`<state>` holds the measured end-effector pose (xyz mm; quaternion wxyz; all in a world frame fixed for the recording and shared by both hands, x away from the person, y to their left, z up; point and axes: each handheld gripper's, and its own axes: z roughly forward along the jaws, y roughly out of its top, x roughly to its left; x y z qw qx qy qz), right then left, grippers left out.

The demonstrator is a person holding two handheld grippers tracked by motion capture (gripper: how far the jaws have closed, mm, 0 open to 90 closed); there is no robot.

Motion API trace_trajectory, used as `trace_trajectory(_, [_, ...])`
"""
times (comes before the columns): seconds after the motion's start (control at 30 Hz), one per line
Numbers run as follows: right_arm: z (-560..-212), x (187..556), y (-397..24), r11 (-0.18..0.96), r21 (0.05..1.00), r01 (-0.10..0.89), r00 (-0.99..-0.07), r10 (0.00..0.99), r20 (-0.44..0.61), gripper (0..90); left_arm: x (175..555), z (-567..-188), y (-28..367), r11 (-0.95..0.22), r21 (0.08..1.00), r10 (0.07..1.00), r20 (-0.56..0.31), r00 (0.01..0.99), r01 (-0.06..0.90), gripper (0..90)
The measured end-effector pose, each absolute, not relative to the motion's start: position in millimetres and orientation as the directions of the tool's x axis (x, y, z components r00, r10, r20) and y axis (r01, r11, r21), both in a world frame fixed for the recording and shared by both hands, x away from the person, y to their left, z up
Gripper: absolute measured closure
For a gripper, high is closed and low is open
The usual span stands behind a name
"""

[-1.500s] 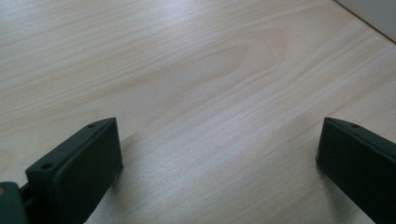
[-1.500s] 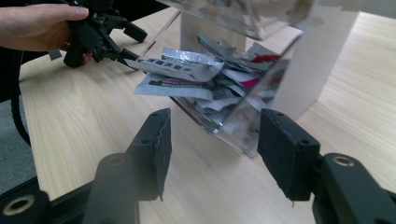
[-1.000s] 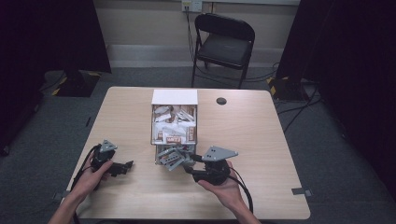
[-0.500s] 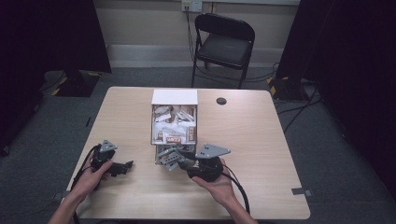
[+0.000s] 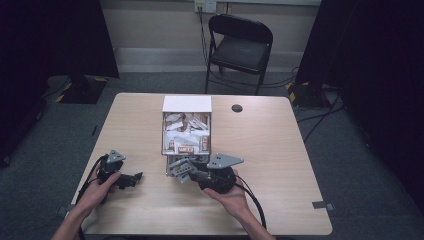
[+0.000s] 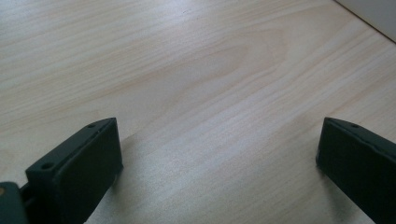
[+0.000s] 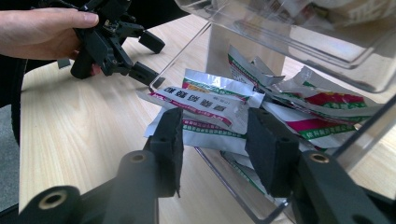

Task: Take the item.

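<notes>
Leftward slides the right hand-held gripper (image 7: 212, 140), jaws closing around a sachet (image 7: 205, 105) at the clear dispenser's (image 5: 186, 131) mouth but seemingly not yet clamped; next, squeeze and pull. Left hand-held gripper (image 5: 131, 178) rests released on the tabletop (image 5: 280, 150).

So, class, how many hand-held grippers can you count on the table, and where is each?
2. The left hand-held gripper rests near the table's front left, jaws open; the right hand-held gripper is at the clear dispenser's mouth, around a sachet.
</notes>
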<state>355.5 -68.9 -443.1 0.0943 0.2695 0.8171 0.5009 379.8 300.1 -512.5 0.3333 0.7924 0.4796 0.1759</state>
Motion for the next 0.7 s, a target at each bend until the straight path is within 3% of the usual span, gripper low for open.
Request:
trace_trajectory(0.37, [-445.4, 357.6, -68.6, 0.362, 0.873, 0.326, -0.844, 0.527, 0.097, 80.5, 379.8, -512.4, 300.2, -0.318, 0.697, 0.878, -0.04, 0.478, 0.643, 0.0])
trace_trajectory(0.7, [-439.5, 350.7, -66.3, 0.328, 0.891, 0.316, -0.854, 0.508, 0.116, 74.3, 379.8, -512.5, 300.1, -0.318, 0.697, 0.877, -0.041, 0.478, 0.643, 0.0])
